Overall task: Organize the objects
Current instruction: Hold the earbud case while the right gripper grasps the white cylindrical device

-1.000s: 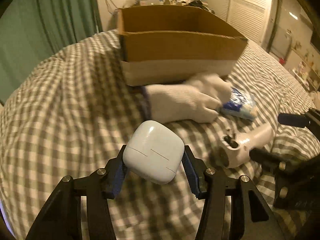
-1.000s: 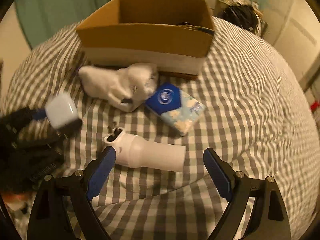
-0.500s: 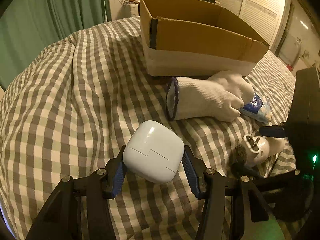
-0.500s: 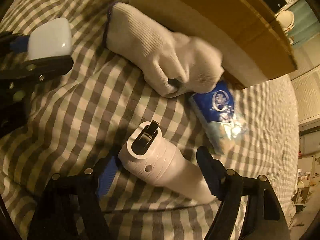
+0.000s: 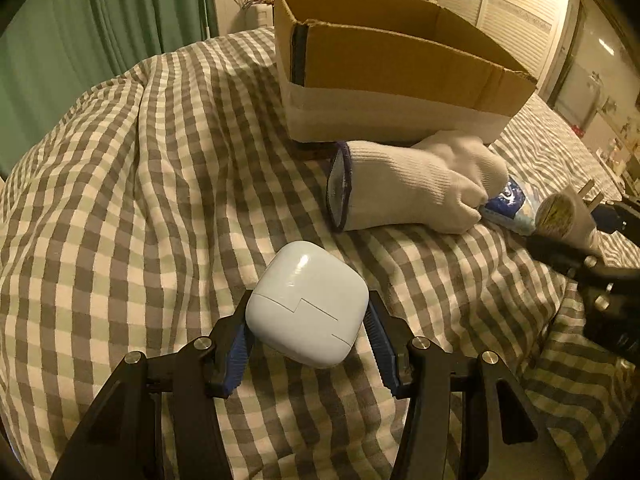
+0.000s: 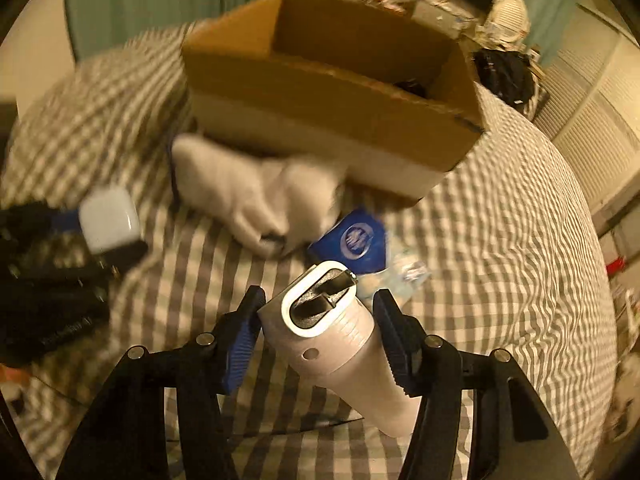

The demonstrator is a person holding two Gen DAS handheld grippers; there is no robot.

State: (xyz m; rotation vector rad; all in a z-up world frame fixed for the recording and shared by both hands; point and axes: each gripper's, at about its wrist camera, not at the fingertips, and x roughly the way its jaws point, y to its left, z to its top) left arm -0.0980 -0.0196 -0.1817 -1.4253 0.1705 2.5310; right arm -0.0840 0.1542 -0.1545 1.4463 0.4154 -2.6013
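Left wrist view: left gripper (image 5: 308, 344) clamps a white rounded case (image 5: 307, 305), held above the checked bedspread (image 5: 120, 200). Open cardboard box (image 5: 384, 76) sits further back on the bed; white glove (image 5: 408, 186) lies against its near wall, fingers touching a blue tissue pack (image 5: 510, 204).

Right wrist view, blurred: right gripper (image 6: 320, 320) has just closed, pads pressing both sides of a white cylindrical device (image 6: 340, 344), lifted off the bedspread (image 6: 500, 240). Tissue pack (image 6: 360, 240) lies just beyond it; glove (image 6: 256, 196) against box (image 6: 320, 92).

Home bedroom: checked bedspread (image 5: 160, 200), green curtains (image 5: 100, 20), closet doors (image 5: 516, 12).
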